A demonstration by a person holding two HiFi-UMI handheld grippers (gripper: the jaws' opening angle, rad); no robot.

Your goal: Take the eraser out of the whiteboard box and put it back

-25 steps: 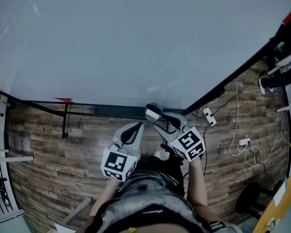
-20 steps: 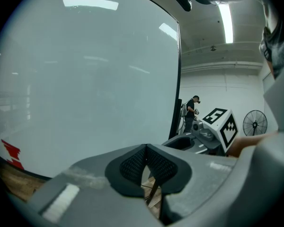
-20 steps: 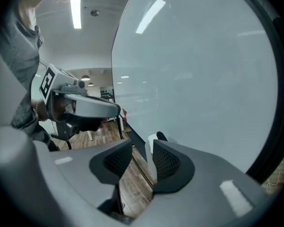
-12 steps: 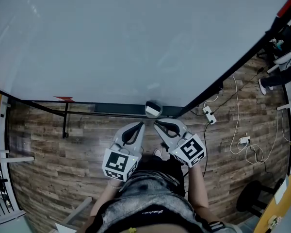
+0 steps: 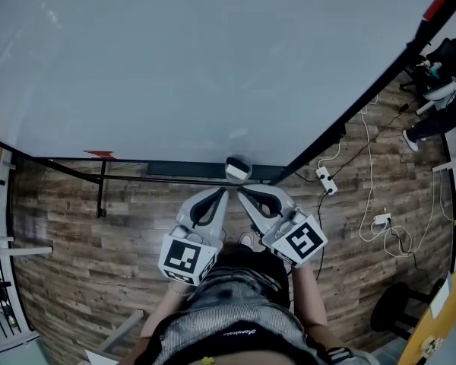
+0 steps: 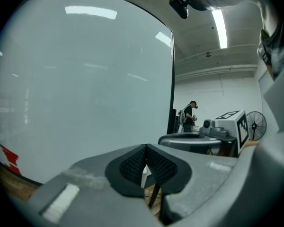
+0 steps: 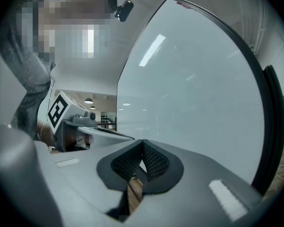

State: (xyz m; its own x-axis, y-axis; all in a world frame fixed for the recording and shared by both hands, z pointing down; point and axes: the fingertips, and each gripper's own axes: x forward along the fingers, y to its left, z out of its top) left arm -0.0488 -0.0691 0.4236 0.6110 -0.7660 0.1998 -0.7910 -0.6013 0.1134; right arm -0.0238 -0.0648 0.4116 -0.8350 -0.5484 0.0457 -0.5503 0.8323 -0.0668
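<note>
Overhead, the head view shows the eraser [image 5: 238, 169] sitting in the dark whiteboard box [image 5: 182, 170] along the lower edge of the whiteboard [image 5: 213, 67], just beyond the tips of the left hand-held gripper [image 5: 220, 193] and the right hand-held gripper [image 5: 240, 192], neither of which touches it. Seen along its own jaws, the left hand-held gripper has its pads pressed together with nothing between them. Likewise in the right gripper view, the jaws, which have just been closing, meet tip to tip and hold nothing.
</note>
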